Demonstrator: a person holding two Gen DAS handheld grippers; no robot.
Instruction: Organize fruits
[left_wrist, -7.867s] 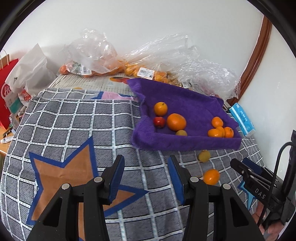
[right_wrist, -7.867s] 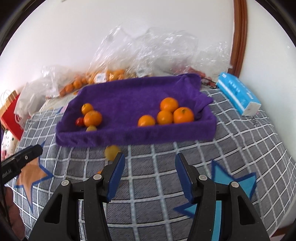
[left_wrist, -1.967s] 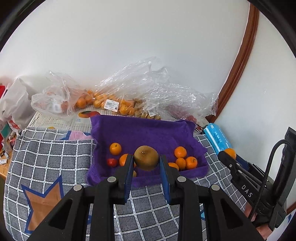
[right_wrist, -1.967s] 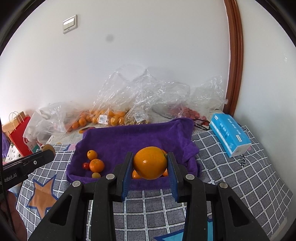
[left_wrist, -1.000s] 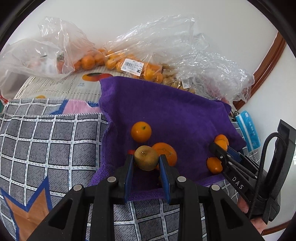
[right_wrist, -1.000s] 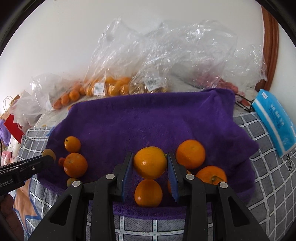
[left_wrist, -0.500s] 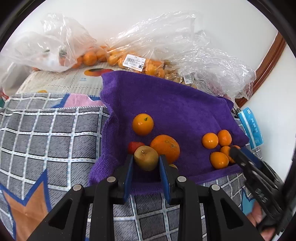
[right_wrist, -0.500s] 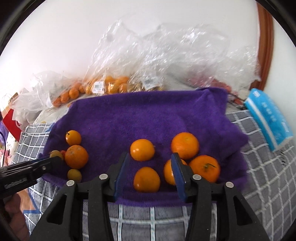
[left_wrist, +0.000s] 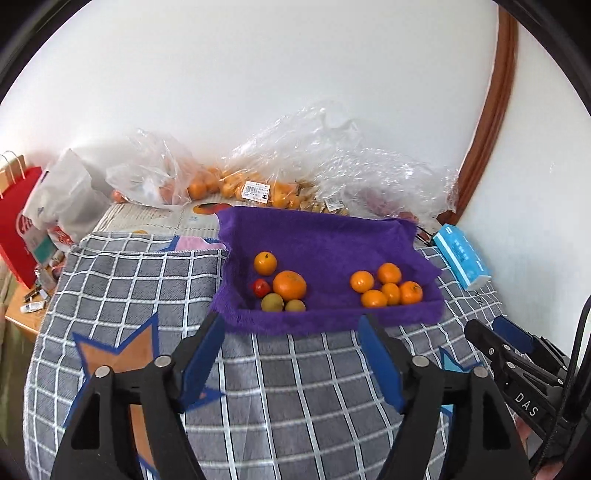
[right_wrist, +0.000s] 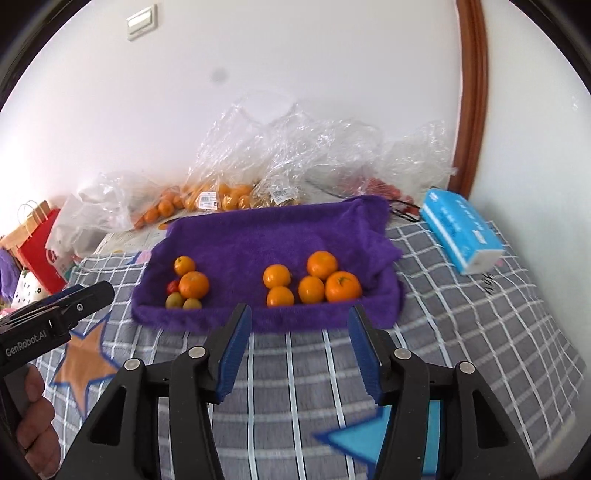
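A purple towel-lined tray (left_wrist: 325, 236) (right_wrist: 280, 229) holds two groups of fruit. The left group is an orange (left_wrist: 290, 284) (right_wrist: 194, 284), a small orange (left_wrist: 265, 263), a red fruit (left_wrist: 260, 287) and two brownish-yellow fruits (left_wrist: 272, 302) (right_wrist: 173, 300). The right group is several oranges (left_wrist: 386, 288) (right_wrist: 312, 282). My left gripper (left_wrist: 291, 362) is open and empty, in front of the tray over the checked cloth. My right gripper (right_wrist: 300, 350) is open and empty, also in front of the tray.
Clear plastic bags of oranges (left_wrist: 243, 184) (right_wrist: 221, 192) lie behind the tray against the wall. A blue tissue pack (left_wrist: 461, 258) (right_wrist: 461, 236) lies at the right. A red paper bag (left_wrist: 18, 221) stands at the left. The grey checked cloth (left_wrist: 147, 288) covers the surface.
The left gripper has let go of the brownish-yellow fruit into the tray's left group, opened, and pulled back. The right gripper, open half a second ago, has also pulled back from the tray.
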